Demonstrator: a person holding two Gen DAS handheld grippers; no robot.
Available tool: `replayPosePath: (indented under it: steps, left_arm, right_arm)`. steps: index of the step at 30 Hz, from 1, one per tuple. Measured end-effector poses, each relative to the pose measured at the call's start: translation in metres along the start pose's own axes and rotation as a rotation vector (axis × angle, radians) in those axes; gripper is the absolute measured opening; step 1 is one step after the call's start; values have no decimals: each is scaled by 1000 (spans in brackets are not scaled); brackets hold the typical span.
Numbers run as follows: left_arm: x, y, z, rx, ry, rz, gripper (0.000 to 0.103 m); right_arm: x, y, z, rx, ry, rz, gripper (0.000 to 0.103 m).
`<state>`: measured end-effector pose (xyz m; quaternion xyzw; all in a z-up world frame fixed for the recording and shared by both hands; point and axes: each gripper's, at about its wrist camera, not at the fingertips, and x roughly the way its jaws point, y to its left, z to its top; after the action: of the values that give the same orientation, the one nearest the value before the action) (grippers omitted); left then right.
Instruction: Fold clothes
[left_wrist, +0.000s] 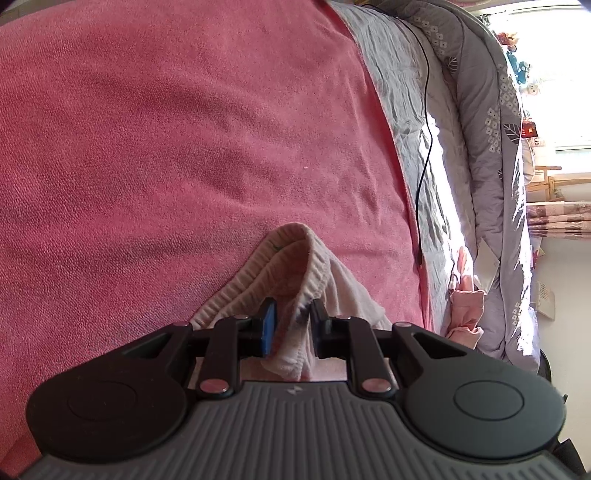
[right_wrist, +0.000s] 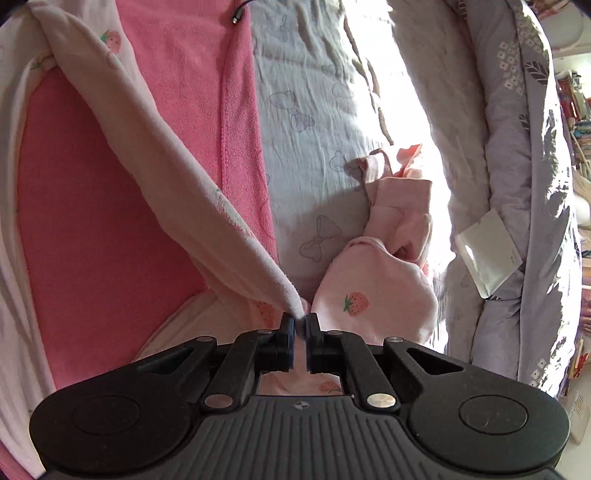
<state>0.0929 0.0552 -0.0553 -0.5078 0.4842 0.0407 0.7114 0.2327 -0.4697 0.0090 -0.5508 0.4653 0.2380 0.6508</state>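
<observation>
Gripping garment hem, right gripper jaws closed, pulling cloth taut above pink towel on bed. Pinching ribbed waistband, left gripper jaws clamped, likely anchoring opposite end for folding.

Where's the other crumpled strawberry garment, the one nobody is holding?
In the right wrist view, the crumpled pink garment lies on the grey bow-print sheet, just right of the right gripper, between the pink towel and the grey quilt.

A home bedroom: bed with pink blanket, grey patterned quilt
</observation>
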Motion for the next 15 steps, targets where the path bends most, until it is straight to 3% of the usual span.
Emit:
replayPosePath:
  steps: [6,9,11,12,13,15]
  left_arm:
    - [-14,-30,14,85,-12,3,21]
    - [-6,-57,20,149,-5,47,21]
    - [-6,-67,15,206,9,82,21]
    - [-16,-62,6,243,23,94,21]
    - [-15,-66,0,273,34,100,21]
    - [-9,-77,-13,332,57,107,22]
  right_arm:
    - [-76,45,-49,192,-54,-103,5]
    - [-97,78,-73,286,-23,-86,6]
    - [-93,92,-81,419,-4,-61,9]
    - [-90,97,-85,511,3,-42,14]
    - [-82,90,-87,698,2,4,30]
    - [-65,71,-93,1046,-9,94,50]
